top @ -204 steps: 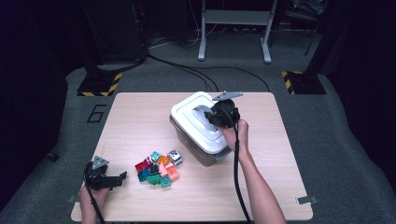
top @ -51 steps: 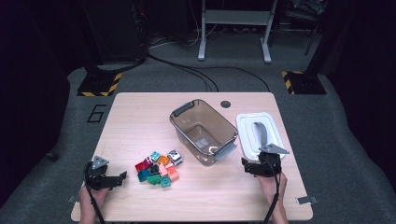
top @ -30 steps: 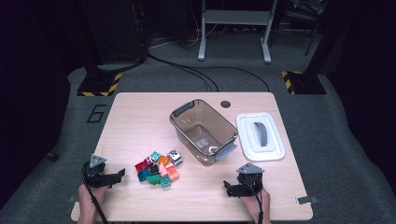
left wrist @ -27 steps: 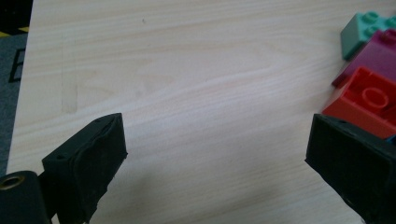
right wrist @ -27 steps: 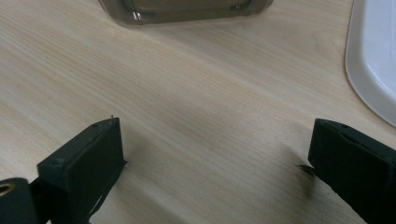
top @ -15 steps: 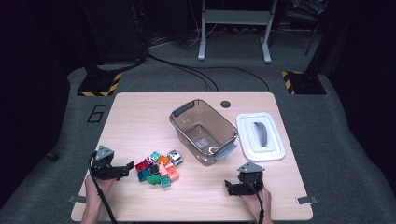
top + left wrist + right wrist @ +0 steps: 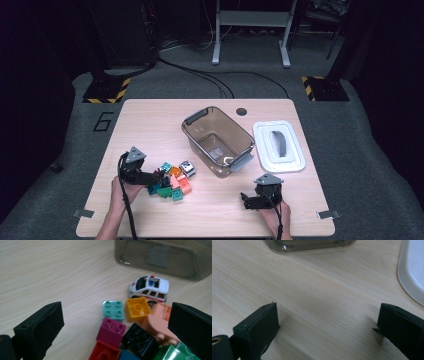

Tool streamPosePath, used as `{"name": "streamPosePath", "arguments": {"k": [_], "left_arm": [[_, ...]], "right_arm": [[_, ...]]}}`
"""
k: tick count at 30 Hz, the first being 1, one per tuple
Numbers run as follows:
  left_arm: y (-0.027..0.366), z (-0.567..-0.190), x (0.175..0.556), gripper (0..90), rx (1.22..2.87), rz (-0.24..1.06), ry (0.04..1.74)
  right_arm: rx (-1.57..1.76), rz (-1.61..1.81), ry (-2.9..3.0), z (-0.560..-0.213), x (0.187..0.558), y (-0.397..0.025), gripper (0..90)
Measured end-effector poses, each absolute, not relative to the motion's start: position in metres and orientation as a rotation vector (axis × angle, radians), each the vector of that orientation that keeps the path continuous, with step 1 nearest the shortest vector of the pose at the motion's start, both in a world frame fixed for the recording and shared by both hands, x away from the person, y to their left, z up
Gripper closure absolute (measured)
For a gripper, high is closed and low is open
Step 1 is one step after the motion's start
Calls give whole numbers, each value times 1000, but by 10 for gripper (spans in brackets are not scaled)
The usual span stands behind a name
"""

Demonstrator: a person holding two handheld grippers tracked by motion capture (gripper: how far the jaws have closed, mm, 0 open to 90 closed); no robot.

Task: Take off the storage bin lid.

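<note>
Left gripper (image 7: 117,322) lowered over the pile of toy bricks (image 7: 170,182), jaws spread wide with nothing between the pads yet; pile straddled from its near side. Between the fingers, from the left gripper view: magenta brick (image 7: 111,329) about midway, black brick (image 7: 140,338) just right of it, red brick (image 7: 103,353) nearest the camera, teal brick (image 7: 113,310) and yellow brick (image 7: 138,309) beyond. Peach-coloured piece (image 7: 158,322) tucked against the right-hand finger, green brick (image 7: 172,353) under that finger's edge (contact with the pad not resolvable). Toy ambulance (image 7: 149,289) beyond the fingertips, toward the right-hand finger, standing on its wheels, touching or nearly touching the yellow brick. Wide opening judged as preparation for a pick from the heap; magenta or black brick the likeliest candidate, being centred. Clear plastic bin (image 7: 218,141) farther past the fingertips, lid off and almost empty, presumably the destination. White lid (image 7: 279,146) flat on the table (image 7: 150,120) on the far side of the bin from the bricks, handle up, parked out of the transfer path. Right gripper (image 7: 329,327) low over bare wood near the table's front edge, fingers likewise wide apart and empty, bin wall ahead of the tips and lid edge off past the right-hand finger. Idle posture, probably kept clear of the left hand's reach.
</note>
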State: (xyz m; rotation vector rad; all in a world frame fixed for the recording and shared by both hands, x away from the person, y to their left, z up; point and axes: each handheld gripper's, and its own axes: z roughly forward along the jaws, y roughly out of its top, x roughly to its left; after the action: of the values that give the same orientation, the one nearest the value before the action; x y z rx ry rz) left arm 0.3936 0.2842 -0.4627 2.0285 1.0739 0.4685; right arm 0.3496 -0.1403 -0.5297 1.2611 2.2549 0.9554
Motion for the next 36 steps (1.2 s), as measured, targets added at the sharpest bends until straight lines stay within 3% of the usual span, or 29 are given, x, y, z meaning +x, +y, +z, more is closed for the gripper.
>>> {"name": "streamPosePath", "arguments": {"k": [15, 24, 36], "left_arm": [[221, -481, 419, 4, 2165, 362, 951], [202, -493, 429, 152, 2217, 340, 965], [189, -501, 437, 242, 2304, 326, 1004]], "right_arm": [[1264, 954, 2253, -530, 349, -140, 29], [1261, 954, 2252, -530, 349, -140, 30], [1255, 955, 2252, -530, 349, -140, 32]]}}
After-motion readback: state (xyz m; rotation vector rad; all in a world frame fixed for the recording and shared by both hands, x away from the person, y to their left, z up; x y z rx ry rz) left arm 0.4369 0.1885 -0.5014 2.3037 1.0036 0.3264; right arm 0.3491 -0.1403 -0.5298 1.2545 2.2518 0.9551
